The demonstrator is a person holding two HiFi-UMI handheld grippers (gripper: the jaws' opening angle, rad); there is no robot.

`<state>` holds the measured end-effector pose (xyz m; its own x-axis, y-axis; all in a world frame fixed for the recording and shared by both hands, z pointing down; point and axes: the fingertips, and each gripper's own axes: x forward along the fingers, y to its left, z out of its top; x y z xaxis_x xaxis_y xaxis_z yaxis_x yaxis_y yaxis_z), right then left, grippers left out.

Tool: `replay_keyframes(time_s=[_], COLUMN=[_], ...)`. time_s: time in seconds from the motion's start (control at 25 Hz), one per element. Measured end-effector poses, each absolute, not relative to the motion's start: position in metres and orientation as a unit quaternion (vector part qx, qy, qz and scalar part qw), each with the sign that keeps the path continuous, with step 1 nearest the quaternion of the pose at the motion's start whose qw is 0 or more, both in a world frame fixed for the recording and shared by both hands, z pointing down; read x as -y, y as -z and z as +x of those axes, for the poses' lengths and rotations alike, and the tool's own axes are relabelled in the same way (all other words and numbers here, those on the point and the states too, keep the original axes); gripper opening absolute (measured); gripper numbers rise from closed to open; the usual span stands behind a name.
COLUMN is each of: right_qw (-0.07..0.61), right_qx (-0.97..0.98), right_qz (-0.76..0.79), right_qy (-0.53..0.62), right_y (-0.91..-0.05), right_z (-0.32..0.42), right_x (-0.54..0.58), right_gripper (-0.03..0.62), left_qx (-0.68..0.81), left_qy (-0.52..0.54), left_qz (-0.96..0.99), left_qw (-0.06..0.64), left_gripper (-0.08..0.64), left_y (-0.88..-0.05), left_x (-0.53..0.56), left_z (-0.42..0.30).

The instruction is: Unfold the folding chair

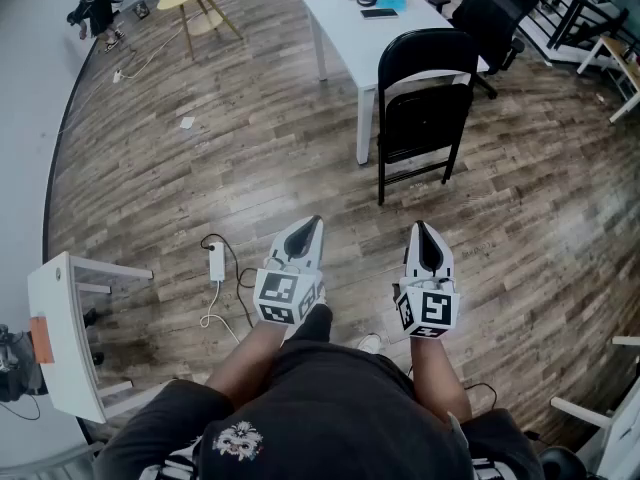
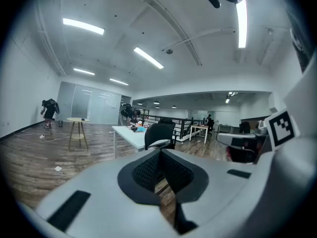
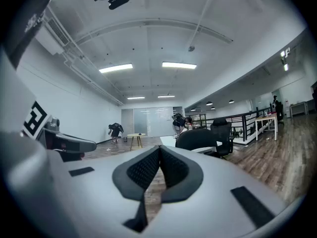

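I have open floor (image 1: 300, 158) right up to the folding chair (image 1: 425, 108). The white table (image 1: 345, 28) crowds it just behind, and 1 power adapter (image 1: 216, 264) lies low at left.

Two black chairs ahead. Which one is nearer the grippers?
The folding chair with thin metal legs, standing on the near side of the white table. The padded office chair sits farther off, beyond the table.

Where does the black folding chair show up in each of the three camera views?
Head view: the folding chair stands upper right of centre, beside the white table.
Left gripper view: the folding chair is near centre, just above the jaws, with the white table to its left.
Right gripper view: the folding chair is right of centre, above the jaws, with the white table to its left.
Shared landmark: the white table.
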<state>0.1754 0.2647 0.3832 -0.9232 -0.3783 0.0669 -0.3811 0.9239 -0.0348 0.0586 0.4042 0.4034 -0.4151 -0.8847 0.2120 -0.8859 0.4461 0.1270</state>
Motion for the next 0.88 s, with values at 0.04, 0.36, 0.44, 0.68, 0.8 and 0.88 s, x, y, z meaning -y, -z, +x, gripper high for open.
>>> replay_keyframes(time_s=[0.04, 0.36, 0.44, 0.68, 0.8, 0.88], right_qw=[0.032, 0.068, 0.076, 0.077, 0.077, 0.079], right_qx=[0.98, 0.978, 0.977, 0.974, 0.973, 0.972], right_qz=[0.194, 0.196, 0.197, 0.21, 0.216, 0.219], right_qy=[-0.019, 0.024, 0.029, 0.034, 0.034, 0.033], right_y=[-0.384, -0.397, -0.4, -0.394, -0.392, -0.394], right_z=[0.162, 0.068, 0.049, 0.006, -0.006, -0.011], right_x=[-0.267, -0.287, -0.293, -0.287, -0.276, -0.267], right_gripper=[0.015, 0.015, 0.015, 0.015, 0.015, 0.015], left_qx=[0.837, 0.806, 0.799, 0.784, 0.78, 0.779], left_qy=[-0.004, -0.012, -0.013, -0.005, -0.004, -0.004], left_qz=[0.532, 0.579, 0.589, 0.609, 0.611, 0.611], left_qw=[0.124, 0.122, 0.123, 0.122, 0.135, 0.139], left_gripper=[0.006, 0.006, 0.006, 0.006, 0.006, 0.006], left_y=[-0.402, -0.401, -0.402, -0.402, -0.409, -0.411], left_x=[-0.403, -0.394, -0.391, -0.372, -0.36, -0.351], left_z=[0.045, -0.047, -0.062, -0.097, -0.112, -0.118])
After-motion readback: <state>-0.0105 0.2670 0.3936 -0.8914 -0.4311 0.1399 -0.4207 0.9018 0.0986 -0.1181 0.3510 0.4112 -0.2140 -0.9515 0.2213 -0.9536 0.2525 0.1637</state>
